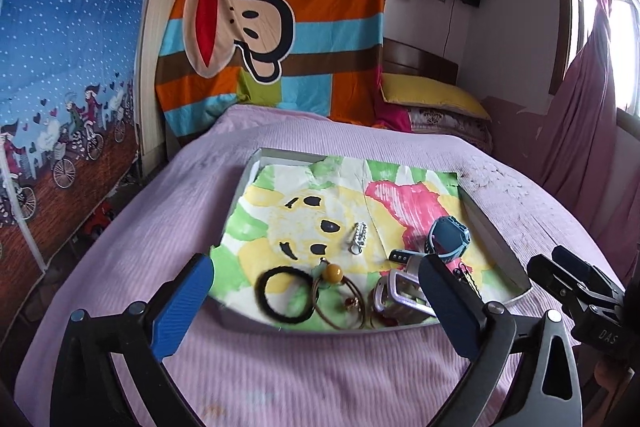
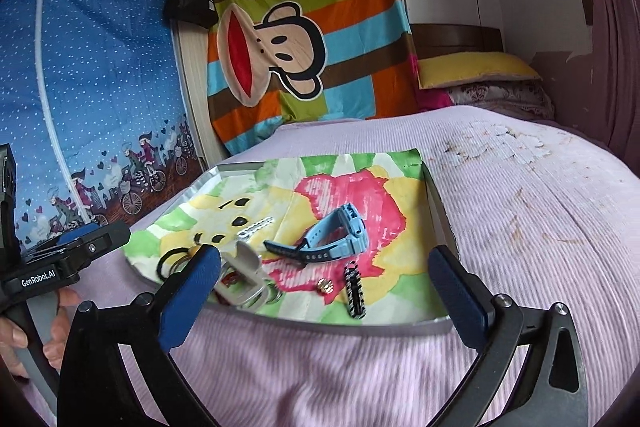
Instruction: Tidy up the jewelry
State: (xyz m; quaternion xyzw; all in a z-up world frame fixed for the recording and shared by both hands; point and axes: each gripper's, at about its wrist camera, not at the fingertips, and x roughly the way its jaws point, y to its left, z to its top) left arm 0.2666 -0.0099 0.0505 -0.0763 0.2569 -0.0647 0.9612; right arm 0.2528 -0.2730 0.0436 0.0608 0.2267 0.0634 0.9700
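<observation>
Pink bed (image 2: 520, 187), bare on all sides of a shallow tray (image 2: 320, 323). Left gripper (image 1: 316, 291) wide open, empty, just short of the near rim; hair ties (image 1: 284, 291) dead ahead between its fingers. Right gripper (image 2: 324, 283) likewise spread, empty; striped clip (image 2: 354, 289) straight ahead, long axis pointing away. Beyond, watch (image 2: 336, 235) lying crosswise. Far rim open.

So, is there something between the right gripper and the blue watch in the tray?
Nothing visible blocks it. The right gripper is open at the near edge of the tray. The blue watch lies ahead of it on the coloured paper, with a striped clip and a small gold piece closer in, low and flat.
</observation>
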